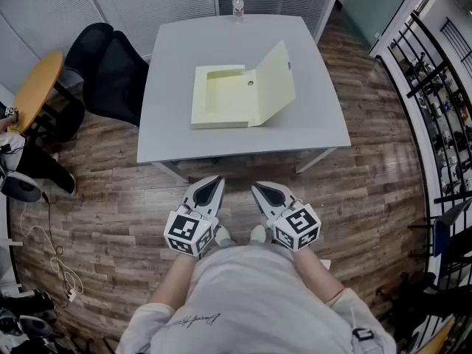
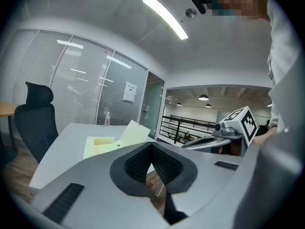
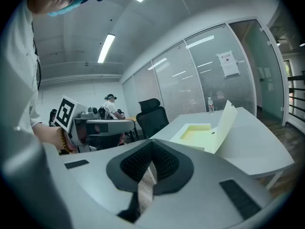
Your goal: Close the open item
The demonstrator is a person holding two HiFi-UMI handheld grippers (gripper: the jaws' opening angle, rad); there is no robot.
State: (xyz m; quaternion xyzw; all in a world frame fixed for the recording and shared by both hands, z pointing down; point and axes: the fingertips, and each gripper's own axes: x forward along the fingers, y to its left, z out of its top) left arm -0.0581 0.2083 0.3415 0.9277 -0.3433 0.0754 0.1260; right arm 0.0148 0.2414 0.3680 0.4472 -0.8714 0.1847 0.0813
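A pale yellow box file [image 1: 225,98] lies open in the middle of the grey table [image 1: 317,127], its lid [image 1: 274,83] standing up on the right side. The file shows small in the left gripper view [image 2: 101,145] and in the right gripper view [image 3: 194,132]. Both grippers hang close to the person's body, short of the table's near edge and well apart from the file. My left gripper [image 1: 210,188] [image 2: 151,146] is shut with nothing between its pads. My right gripper [image 1: 264,193] [image 3: 152,146] is likewise shut and empty.
A water bottle [image 1: 237,6] stands at the table's far edge. A black office chair [image 1: 110,61] sits left of the table, beside a round wooden table [image 1: 33,87]. A black railing [image 1: 442,102] runs along the right. Cables lie on the wood floor [image 1: 55,268] at lower left.
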